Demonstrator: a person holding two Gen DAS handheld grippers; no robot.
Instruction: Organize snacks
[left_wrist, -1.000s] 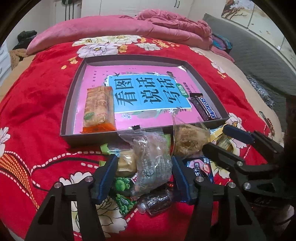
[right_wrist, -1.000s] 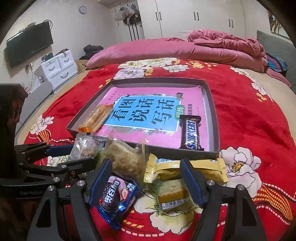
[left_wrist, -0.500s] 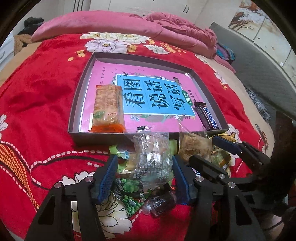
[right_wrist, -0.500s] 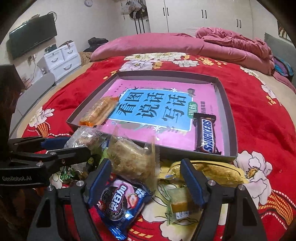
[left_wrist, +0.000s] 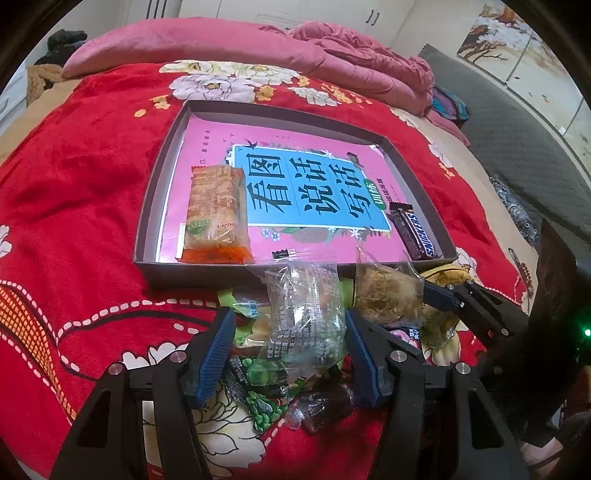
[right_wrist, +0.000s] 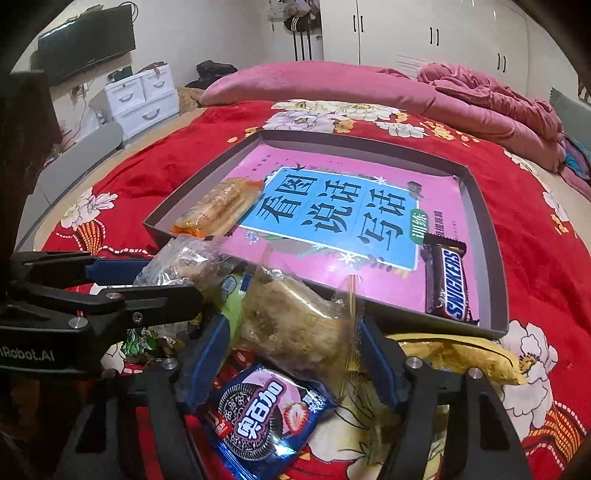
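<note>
A grey tray (left_wrist: 147, 206) (right_wrist: 491, 236) on the red bed holds a pink book, an orange cracker pack (left_wrist: 216, 214) (right_wrist: 218, 206) and a Snickers bar (left_wrist: 415, 230) (right_wrist: 448, 284). A pile of snacks lies in front of it. My left gripper (left_wrist: 290, 341) is open around a clear crumpled packet (left_wrist: 306, 321) (right_wrist: 177, 262). My right gripper (right_wrist: 295, 354) is open around a clear-wrapped brown floss cake (right_wrist: 295, 325) (left_wrist: 388, 299). A blue Oreo pack (right_wrist: 262, 417) lies under it.
A yellow wrapper (right_wrist: 461, 354), green packs (left_wrist: 262, 380) and a dark candy (left_wrist: 325, 406) lie in the pile. Pink bedding (left_wrist: 258, 48) is at the back. White drawers (right_wrist: 144, 99) and a TV stand left of the bed.
Both grippers moved forward and down toward the pile. The right one shifted left from the yellow wrapper to straddle the floss cake. The left one stays around the clear packet.
</note>
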